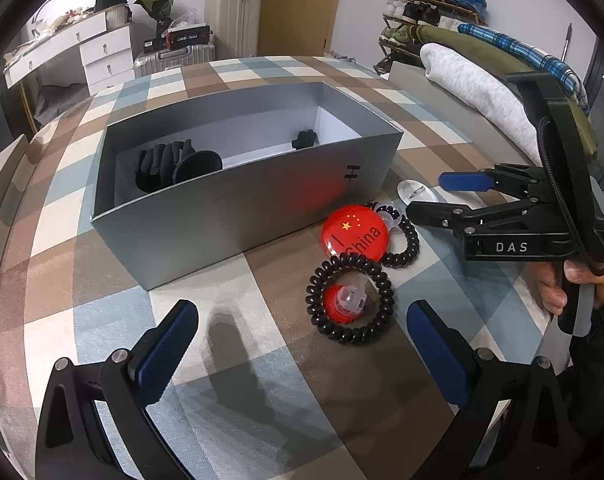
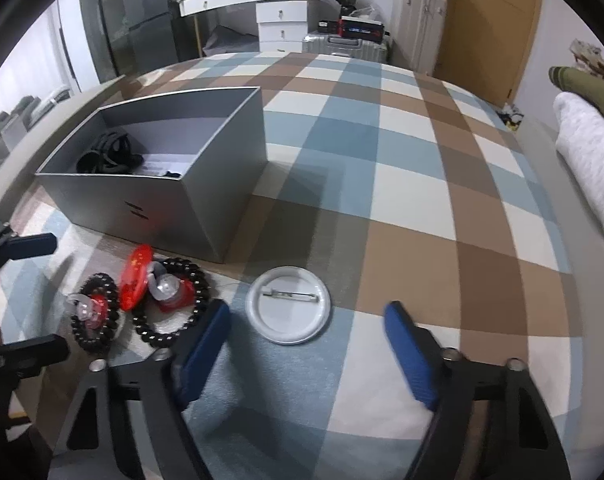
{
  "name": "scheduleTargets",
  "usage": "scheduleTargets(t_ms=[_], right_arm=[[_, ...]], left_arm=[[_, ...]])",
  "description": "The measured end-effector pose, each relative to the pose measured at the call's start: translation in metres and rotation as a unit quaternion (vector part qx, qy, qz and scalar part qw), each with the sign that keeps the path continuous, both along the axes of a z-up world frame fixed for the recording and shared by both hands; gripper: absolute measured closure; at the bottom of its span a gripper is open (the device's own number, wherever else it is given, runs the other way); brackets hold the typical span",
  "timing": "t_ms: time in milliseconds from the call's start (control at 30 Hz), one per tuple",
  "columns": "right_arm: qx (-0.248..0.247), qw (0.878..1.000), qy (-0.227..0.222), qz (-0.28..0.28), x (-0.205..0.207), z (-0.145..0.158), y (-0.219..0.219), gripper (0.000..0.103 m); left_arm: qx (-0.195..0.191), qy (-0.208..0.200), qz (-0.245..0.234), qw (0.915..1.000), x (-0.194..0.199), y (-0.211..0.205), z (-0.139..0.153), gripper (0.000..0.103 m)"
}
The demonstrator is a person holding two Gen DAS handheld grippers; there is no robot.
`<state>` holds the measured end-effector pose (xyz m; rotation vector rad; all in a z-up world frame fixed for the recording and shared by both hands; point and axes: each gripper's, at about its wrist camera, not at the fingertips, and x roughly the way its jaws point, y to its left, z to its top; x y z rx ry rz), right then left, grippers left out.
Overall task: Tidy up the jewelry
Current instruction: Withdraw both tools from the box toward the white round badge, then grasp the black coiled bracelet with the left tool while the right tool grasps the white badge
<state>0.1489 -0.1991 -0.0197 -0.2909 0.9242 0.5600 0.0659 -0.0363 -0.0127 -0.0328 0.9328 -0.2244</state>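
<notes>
A grey open box (image 1: pixel 230 216) stands on the checked cloth and holds black items (image 1: pixel 170 166). In front of it lie a red "China" badge (image 1: pixel 353 232), a black coil hair tie (image 1: pixel 349 300) around a red and clear clip, and a second black coil (image 1: pixel 405 248). A white badge lies face down (image 2: pixel 288 306), pin up. My left gripper (image 1: pixel 302 324) is open, just short of the near coil. My right gripper (image 2: pixel 305 324) is open, with the white badge right ahead between its fingers. The box also shows in the right wrist view (image 2: pixel 162 200).
A folded white and green pile of cloth (image 1: pixel 473 88) lies at the table's right side. Behind the table stand suitcases (image 1: pixel 174 56), a white drawer unit (image 1: pixel 102 56) and a shoe rack (image 1: pixel 421 8).
</notes>
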Motion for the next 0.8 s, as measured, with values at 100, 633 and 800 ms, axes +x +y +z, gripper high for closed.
scheduleTargets(t_ms=[100,633,800], right_arm=[[0.004,1.000,-0.004,0.011,-0.004,0.002,0.002,0.056],[0.038,0.998,-0.022,0.043,-0.017,0.026,0.005,0.063],[0.038,0.998,-0.023,0.046,-0.018,0.026,0.007,0.063]], left_arm=[[-0.001,0.001,-0.001,1.0000,0.000,0.000,0.000,0.001],[-0.001,0.004,-0.019,0.9998,0.000,-0.010,-0.005,0.001],[0.010,0.005,-0.025,0.9996,-0.001,-0.015,-0.006,0.001]])
